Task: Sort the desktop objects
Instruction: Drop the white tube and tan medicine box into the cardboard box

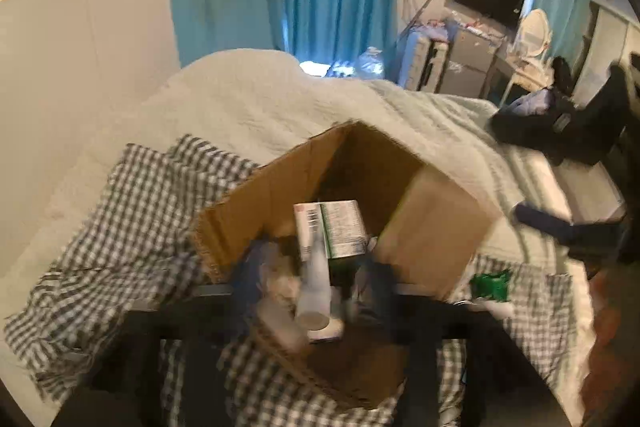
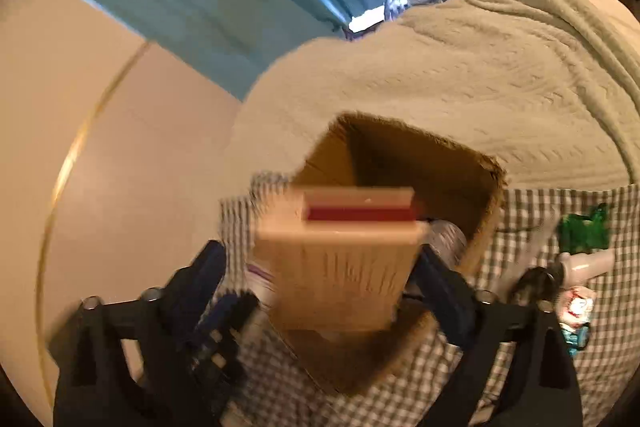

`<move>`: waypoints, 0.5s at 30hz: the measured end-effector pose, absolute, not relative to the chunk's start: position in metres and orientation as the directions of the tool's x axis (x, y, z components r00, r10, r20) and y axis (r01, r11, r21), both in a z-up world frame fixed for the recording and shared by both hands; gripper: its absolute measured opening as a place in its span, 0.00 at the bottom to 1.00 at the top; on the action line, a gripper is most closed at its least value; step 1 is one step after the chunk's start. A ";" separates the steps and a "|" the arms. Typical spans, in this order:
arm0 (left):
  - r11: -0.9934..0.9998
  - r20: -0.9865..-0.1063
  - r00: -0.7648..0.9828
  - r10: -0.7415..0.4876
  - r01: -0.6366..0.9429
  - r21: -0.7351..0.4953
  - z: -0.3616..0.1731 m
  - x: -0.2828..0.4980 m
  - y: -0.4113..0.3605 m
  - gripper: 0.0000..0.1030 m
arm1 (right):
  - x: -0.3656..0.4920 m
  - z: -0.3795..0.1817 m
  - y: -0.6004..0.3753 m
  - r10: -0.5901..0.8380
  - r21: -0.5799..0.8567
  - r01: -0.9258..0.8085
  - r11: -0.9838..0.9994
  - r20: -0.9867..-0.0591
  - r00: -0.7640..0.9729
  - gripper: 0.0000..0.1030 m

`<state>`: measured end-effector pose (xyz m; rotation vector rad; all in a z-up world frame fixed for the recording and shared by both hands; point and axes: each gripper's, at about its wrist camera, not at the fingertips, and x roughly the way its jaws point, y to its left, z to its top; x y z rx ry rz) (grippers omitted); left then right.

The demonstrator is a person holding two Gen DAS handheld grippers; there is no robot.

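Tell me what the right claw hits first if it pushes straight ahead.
Probably the inside of the open brown cardboard box; the right claw points into its opening, with a blurred tan carton between its fingers. Depth is unclear.
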<state>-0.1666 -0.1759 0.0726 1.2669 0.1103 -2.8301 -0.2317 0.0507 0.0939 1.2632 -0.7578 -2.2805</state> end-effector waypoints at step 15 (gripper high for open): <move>-0.993 -0.747 -0.655 0.113 -0.053 -0.104 0.081 -0.116 -0.143 0.91 | -0.169 0.133 0.125 -0.460 0.453 0.155 -0.878 -0.708 -0.536 0.94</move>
